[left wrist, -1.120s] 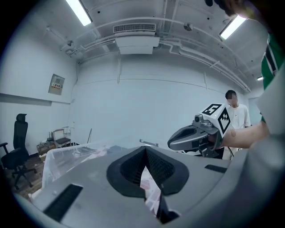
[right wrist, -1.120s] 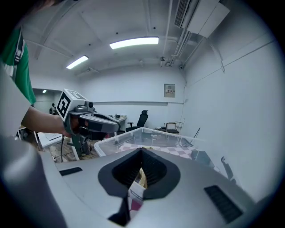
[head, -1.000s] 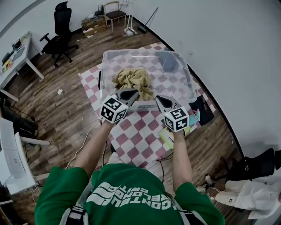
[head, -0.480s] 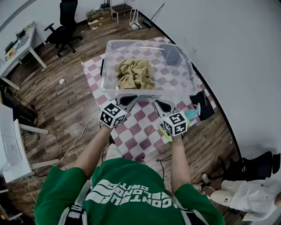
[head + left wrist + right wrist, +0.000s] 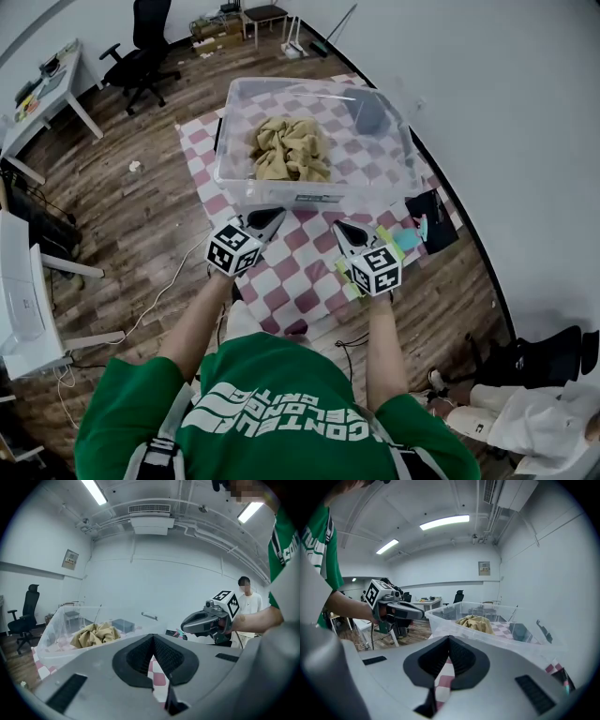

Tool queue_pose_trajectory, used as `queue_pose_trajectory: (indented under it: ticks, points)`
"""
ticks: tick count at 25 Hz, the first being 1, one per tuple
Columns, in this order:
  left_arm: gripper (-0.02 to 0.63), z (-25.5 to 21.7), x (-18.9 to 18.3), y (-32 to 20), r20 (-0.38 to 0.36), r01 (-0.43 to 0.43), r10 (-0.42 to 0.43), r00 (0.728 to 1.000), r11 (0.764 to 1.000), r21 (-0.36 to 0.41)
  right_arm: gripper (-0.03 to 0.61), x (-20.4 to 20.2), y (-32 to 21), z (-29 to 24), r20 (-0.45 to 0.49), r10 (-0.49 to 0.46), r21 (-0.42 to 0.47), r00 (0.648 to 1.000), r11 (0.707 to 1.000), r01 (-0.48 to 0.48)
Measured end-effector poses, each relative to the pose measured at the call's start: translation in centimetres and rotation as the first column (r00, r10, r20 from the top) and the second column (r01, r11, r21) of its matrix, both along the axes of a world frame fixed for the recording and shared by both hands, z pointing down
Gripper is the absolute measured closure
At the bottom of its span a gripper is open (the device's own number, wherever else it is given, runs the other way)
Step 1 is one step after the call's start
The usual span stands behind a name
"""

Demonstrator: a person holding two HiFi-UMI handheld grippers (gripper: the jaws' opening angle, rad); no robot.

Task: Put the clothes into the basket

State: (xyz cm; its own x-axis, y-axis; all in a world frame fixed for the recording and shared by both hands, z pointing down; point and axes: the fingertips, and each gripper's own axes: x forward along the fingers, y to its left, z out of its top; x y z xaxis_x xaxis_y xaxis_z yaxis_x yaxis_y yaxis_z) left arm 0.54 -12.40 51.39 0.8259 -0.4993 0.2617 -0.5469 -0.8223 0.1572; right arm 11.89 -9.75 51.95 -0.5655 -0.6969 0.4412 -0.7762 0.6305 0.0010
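Note:
A clear plastic basket stands on a pink-and-white checked mat. A crumpled tan garment lies in its left half, and a dark grey item sits in its far right corner. My left gripper and right gripper hover side by side just short of the basket's near wall, both shut with nothing held. In the left gripper view the tan garment shows through the basket wall, with the right gripper beside it. The right gripper view shows the tan garment and the left gripper.
A black bag and coloured papers lie right of the mat by the white wall. A black office chair and a white desk stand at the far left. Cables trail over the wooden floor. A person in white is at the lower right.
Both grippers have drawn back from the basket's near rim toward the person and sunk lower. They stay shut. The garment in the basket has not moved.

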Motion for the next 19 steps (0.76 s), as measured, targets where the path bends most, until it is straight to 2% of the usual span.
queue_pose_trajectory:
  ticks: [19]
  points:
    - [0.611, 0.8, 0.4, 2.0, 0.007, 0.011, -0.010, 1.000, 1.000, -0.010, 0.569, 2.1, 2.1, 0.8, -0.004, 0.015, 0.002, 1.000, 1.000, -0.015]
